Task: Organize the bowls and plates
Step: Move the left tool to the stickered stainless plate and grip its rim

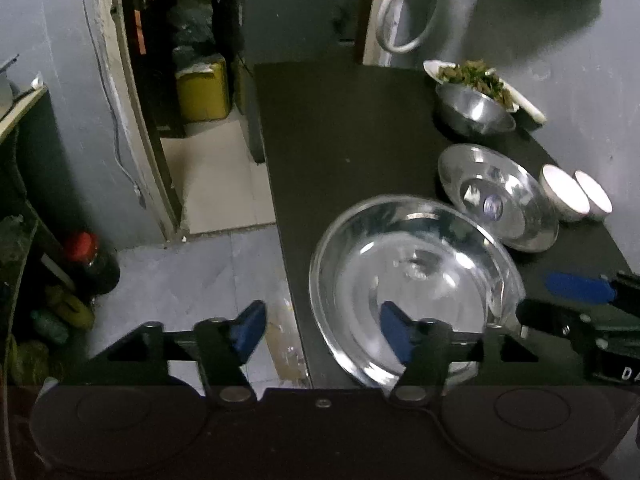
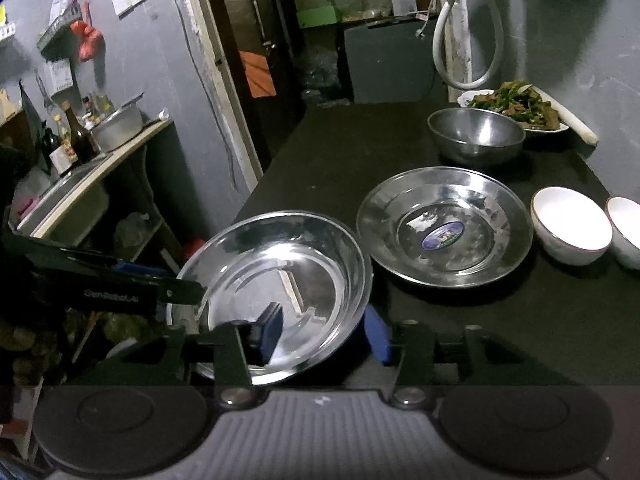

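A wide steel plate [image 1: 416, 276] [image 2: 280, 272] lies at the near left edge of the black table [image 2: 360, 140]. My left gripper [image 1: 322, 332] stands open astride its left rim, with one blue pad inside the dish and the other out over the floor. My right gripper [image 2: 324, 334] is open astride the right rim, and its pads stand clear of the metal. Further right lies a second steel plate [image 2: 444, 228] with a sticker. Behind that are a steel bowl [image 2: 476, 136] and two white bowls [image 2: 572, 224].
A dish of cooked greens [image 2: 516, 108] sits at the back right against the wall, under a looped hose [image 2: 468, 40]. The table's left edge drops to the tiled floor [image 1: 180, 280]. A side counter [image 2: 100, 152] with bottles and a pot stands far left.
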A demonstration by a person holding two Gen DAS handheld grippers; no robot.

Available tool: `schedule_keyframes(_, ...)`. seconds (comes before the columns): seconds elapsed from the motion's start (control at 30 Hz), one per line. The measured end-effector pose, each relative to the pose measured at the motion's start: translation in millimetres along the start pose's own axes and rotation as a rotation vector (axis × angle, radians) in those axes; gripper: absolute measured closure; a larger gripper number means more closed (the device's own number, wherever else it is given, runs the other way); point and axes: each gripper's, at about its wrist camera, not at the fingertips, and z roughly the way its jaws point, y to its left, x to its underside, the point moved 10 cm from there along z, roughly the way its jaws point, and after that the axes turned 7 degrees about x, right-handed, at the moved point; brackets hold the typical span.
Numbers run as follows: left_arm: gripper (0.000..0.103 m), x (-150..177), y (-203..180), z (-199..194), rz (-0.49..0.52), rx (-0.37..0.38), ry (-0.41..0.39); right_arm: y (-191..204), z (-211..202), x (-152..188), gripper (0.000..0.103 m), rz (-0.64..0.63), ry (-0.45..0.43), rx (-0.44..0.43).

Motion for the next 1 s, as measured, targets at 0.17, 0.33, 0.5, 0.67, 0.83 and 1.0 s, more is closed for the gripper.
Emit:
schedule_keyframes(0.17, 0.008, -20, -6, -3, 0.003, -0.005, -0.038, -14, -7, 1, 0.025, 0.050, -0.016, 0.016)
schedule_keyframes(0.33, 0.001, -43, -18, 5, -0.007, 0.029, -0.060, -35, -17, 2, 0.005, 0.120, -0.037, 0.038)
schedule_keyframes(0.5, 0.001, -62, -34, 24, -0.011, 0.090, -0.031, -67, -25, 2, 0.000, 0.216, -0.071, 0.105)
schedule_keyframes(0.67, 0.001, -84, -58, 48, 0.097, 0.124, -0.021, -100, -31, 4, 0.000, 0.335, -0.099, 0.177)
schedule_keyframes(0.83, 0.001, -99, -83, 77, 0.209, 0.188, -0.010, -123, -29, 13, 0.000, 0.425, -0.087, 0.217)
schedule_keyframes(1.0, 0.001, -108, -99, 114, 0.258, 0.226, 0.066, -134, -24, 22, 0.000, 0.472, -0.047, 0.229)
